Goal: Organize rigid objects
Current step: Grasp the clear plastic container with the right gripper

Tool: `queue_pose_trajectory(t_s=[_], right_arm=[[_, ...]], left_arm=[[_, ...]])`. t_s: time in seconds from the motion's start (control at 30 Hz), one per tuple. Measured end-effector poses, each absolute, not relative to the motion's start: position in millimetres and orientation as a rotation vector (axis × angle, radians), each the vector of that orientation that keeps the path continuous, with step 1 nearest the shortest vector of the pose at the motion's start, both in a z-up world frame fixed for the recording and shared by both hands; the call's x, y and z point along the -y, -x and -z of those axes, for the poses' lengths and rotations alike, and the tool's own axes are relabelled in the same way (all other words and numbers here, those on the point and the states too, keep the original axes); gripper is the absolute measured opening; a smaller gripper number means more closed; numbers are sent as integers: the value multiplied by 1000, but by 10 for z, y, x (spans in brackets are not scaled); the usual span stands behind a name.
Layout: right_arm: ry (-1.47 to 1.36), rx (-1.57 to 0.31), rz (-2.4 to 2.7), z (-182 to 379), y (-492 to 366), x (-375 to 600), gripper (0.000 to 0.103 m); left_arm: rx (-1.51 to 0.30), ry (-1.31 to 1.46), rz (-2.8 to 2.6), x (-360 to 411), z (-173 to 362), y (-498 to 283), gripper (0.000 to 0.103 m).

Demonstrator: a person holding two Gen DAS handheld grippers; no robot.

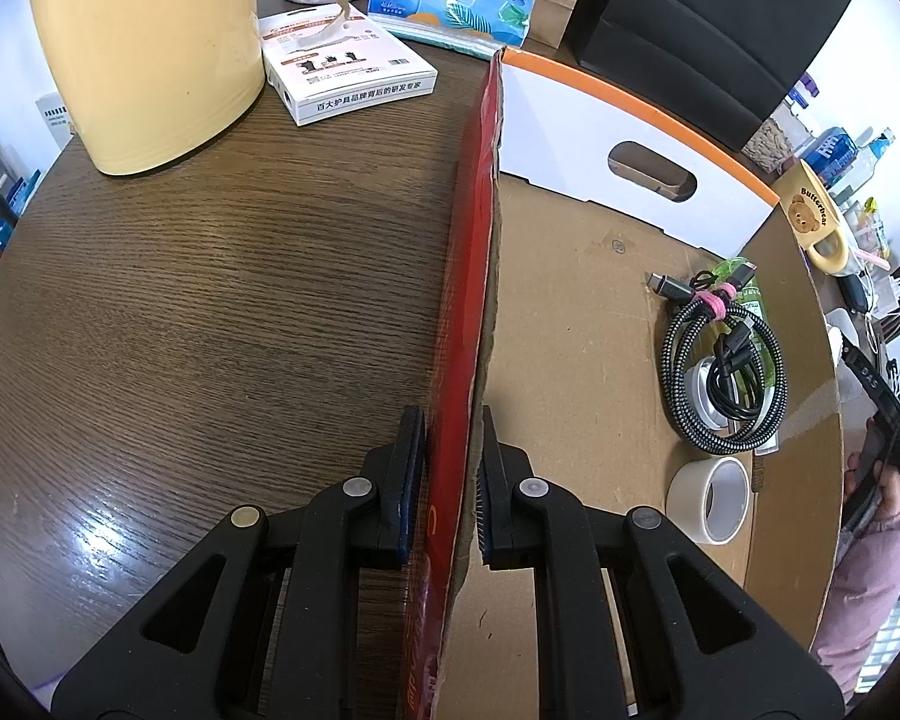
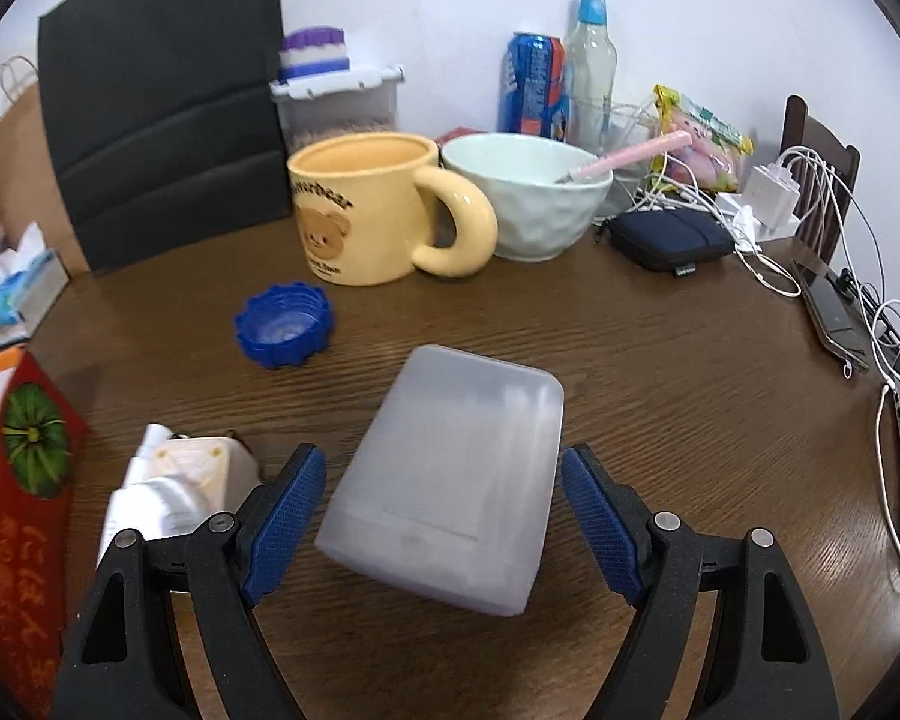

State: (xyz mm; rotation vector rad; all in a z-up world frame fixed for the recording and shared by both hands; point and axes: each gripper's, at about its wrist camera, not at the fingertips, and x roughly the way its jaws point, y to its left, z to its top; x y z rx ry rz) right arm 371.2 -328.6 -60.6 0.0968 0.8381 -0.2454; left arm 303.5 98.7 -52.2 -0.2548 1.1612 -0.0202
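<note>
Two claws are engaged; left claw (image 1: 450,480) is clamped on the box wall (image 1: 480,240), judged to steady the box (image 1: 570,330) for loading; right claw (image 2: 444,516) is spread apart, straddling the plastic case (image 2: 450,480) on the surface (image 2: 660,390), pads not yet pressed on.

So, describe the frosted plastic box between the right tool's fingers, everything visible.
The frosted plastic box is a translucent, whitish rectangular container with rounded corners and a faint rectangular outline on its near face. It looks like rigid plastic; its contents cannot be made out. It lies on the wooden table, tilted slightly in the picture, between the blue pads of the open right tool, which do not press on it. A white adapter sits beside it, apart.
</note>
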Motion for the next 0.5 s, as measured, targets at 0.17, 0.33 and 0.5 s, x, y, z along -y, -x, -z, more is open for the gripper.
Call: queue_pose_trajectory(t_s=[0.17,0.33,0.5], right_arm=[[-149,-869,242,697,-3792,3344,85],[-181,-880,262,728,-3791,3403,82],[-183,-879,260,727,-3762,3401,74]], left_arm=[[-1162,255,21,-994,522,-3041,10],[-1162,255,21,-994,522,-3041,10],[-1162,255,21,-988,521,-3037,10]])
